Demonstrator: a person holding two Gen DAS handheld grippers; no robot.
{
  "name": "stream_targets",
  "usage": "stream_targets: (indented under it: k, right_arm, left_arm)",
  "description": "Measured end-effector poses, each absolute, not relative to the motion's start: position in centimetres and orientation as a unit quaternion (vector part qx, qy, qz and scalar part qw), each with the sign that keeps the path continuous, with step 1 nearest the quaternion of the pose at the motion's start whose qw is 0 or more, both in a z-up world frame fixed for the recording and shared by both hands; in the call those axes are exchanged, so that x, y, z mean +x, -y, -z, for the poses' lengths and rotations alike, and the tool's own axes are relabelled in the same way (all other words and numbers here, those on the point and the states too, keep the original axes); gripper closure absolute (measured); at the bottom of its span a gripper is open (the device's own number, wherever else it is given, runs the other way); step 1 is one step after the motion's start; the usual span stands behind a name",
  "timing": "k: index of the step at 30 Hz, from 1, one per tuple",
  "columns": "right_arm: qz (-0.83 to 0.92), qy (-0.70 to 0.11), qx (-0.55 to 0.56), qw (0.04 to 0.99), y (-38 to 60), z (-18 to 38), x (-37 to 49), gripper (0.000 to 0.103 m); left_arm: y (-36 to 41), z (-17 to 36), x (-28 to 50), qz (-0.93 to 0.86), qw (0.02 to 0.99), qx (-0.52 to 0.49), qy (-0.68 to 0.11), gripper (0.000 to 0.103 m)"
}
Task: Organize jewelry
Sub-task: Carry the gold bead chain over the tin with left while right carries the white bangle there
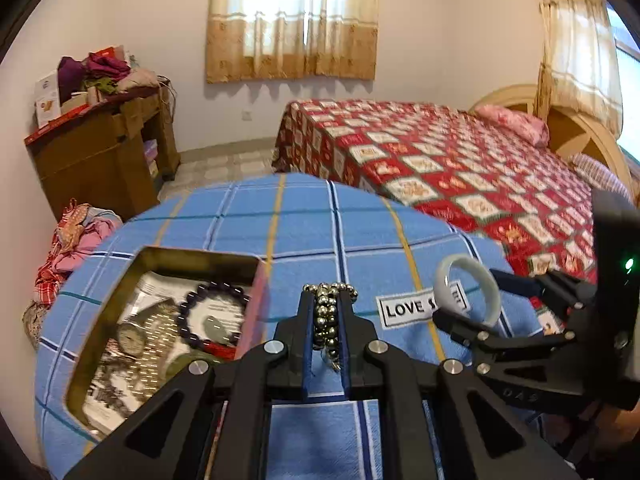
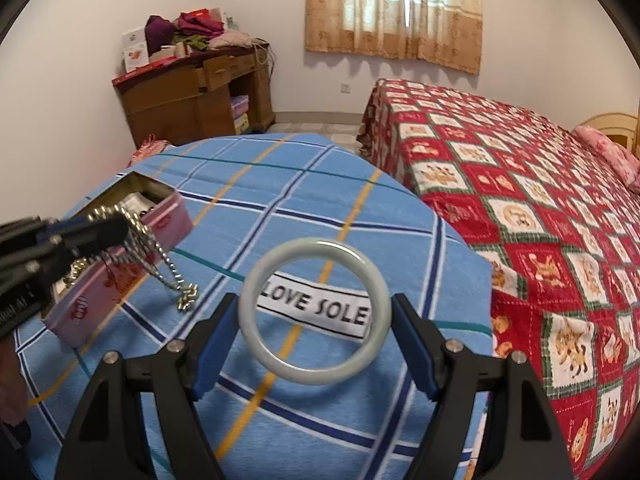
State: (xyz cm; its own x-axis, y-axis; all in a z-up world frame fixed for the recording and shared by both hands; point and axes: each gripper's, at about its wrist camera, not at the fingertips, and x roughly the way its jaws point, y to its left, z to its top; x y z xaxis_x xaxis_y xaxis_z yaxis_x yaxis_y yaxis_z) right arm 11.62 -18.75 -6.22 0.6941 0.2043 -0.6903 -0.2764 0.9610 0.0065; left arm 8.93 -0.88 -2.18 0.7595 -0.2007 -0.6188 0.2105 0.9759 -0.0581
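Note:
My left gripper [image 1: 326, 300] is shut on a string of silver beads [image 1: 328, 316], which shows between its fingers above the blue plaid tablecloth [image 1: 304, 232]. In the right wrist view the silver beads [image 2: 160, 256] hang from the left gripper [image 2: 120, 224] in front of the pink tin [image 2: 120, 280], with the loose end low over the cloth. My right gripper [image 2: 315, 300] holds a pale jade bangle [image 2: 316, 244] upright, a pad on each side of it. The open tin [image 1: 160, 254] holds a watch [image 1: 130, 338], a dark bead bracelet [image 1: 188, 308] and papers.
A white "LOVE SOLE" label [image 2: 320, 308] lies on the cloth under the bangle. A bed with a red patterned quilt [image 2: 520, 160] stands close on the right. A wooden desk [image 2: 192, 96] piled with clothes is at the back left, and more clothes [image 1: 72, 248] lie left of the table.

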Motion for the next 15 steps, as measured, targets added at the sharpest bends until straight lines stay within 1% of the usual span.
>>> stream_targets:
  k: [8, 15]
  right_arm:
    - [-0.158, -0.356, -0.063, 0.919, 16.2, 4.9, 11.3, 0.025]
    - [-0.186, -0.345, -0.077, 0.917, 13.5, 4.0, 11.5, 0.025]
  left_arm:
    - [-2.2, -0.7, 7.5, 0.09, 0.95, -0.011, -0.298, 0.094]
    - [-5.4, -1.9, 7.0, 0.062, 0.957, -0.024, -0.284, 0.094]
